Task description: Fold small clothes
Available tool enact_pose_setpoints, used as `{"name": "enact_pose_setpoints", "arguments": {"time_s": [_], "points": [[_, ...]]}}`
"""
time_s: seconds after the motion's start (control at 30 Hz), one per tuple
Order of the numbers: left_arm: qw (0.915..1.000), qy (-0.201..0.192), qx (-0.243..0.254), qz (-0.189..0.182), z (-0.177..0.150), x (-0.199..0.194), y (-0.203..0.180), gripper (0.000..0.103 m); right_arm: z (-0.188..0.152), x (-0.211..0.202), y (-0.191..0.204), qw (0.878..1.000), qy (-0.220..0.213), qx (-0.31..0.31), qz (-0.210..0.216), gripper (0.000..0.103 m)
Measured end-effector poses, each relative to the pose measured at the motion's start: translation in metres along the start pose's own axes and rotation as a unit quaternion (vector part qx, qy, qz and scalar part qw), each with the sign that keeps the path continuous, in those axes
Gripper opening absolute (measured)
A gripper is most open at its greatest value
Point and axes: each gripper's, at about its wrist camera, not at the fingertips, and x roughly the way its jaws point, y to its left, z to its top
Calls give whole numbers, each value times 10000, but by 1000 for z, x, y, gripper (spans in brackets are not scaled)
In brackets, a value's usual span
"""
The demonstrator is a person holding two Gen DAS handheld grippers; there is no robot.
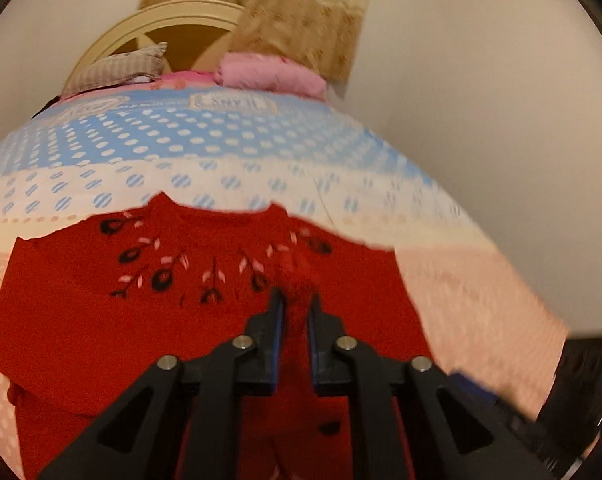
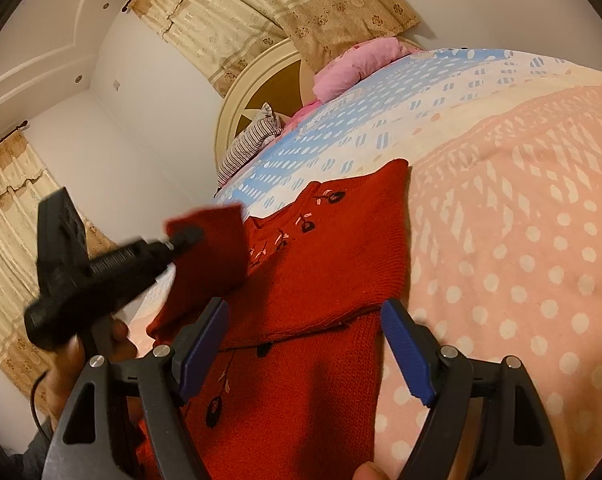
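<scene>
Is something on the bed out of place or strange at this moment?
Nothing is damaged or spilled. The red sweater lies on the bed cover, one sleeve lifted off it, pinched in the left gripper. That suits folding. The right gripper hovers open above the sweater.

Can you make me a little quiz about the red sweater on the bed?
1. True or false: the left gripper is pinching a piece of the red sweater.
2. Is the right gripper open or shut?
3. What pattern covers the peach part of the bedsheet? A) stripes B) white dots C) stars

Key: 1 true; the fabric sits between its closed fingers. 2 open; it holds nothing, with the sweater lying beneath it. 3 B.
</scene>
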Motion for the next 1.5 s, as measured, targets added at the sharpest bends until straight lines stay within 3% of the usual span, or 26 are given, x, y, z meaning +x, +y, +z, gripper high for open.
{"name": "enact_pose_setpoints", "arguments": {"time_s": [0.1,0.17,0.23,0.33,0.47,0.6,0.63,0.7,0.8,0.83,0.9,0.93,1.27,1.5], "points": [[9985,-208,398,296,-16,-27,5,43,0,-1,0,10000,-3,16,2,79],[9951,-475,582,635,-24,-46,17,71,0,-1,1,10000,1,6,7,79],[9886,-692,768,1099,-35,-66,38,76,0,0,2,10000,3,-16,-13,79],[9802,-486,716,1780,-48,-79,85,79,1,0,8,9998,10,-149,-105,79],[9766,-227,174,2130,-57,-82,141,80,11,0,33,9985,180,-405,-320,79],[9777,89,-522,2034,-67,-69,174,80,16,32,79,9927,902,-703,-390,76],[9782,120,-598,1983,-69,-65,175,80,14,46,86,9885,1151,-817,-542,72],[9771,274,-749,1972,-73,-59,180,80,6,79,97,9782,1678,-983,-728,51],[9775,311,-1024,1820,-78,-59,188,85,-2,104,99,9694,1888,-1155,-1062,49],[9763,344,-1143,1805,-80,-58,191,90,-5,112,100,9659,1942,-1225,-1199,41],[9765,432,-1300,1664,-83,-55,197,92,-6,115,101,9624,1929,-1371,-1336,13],[9767,462,-1381,1575,-84,-54,200,92,-5,115,103,9623,1933,-1400,-1302,10],[9769,485,-1491,1454,-84,-53,204,94,31,73,141,9495,1262,-2330,-1679,9],[9759,539,-1458,1532,-83,-51,204,97,39,71,99,9421,1234,-2161,-2250,9]]}}
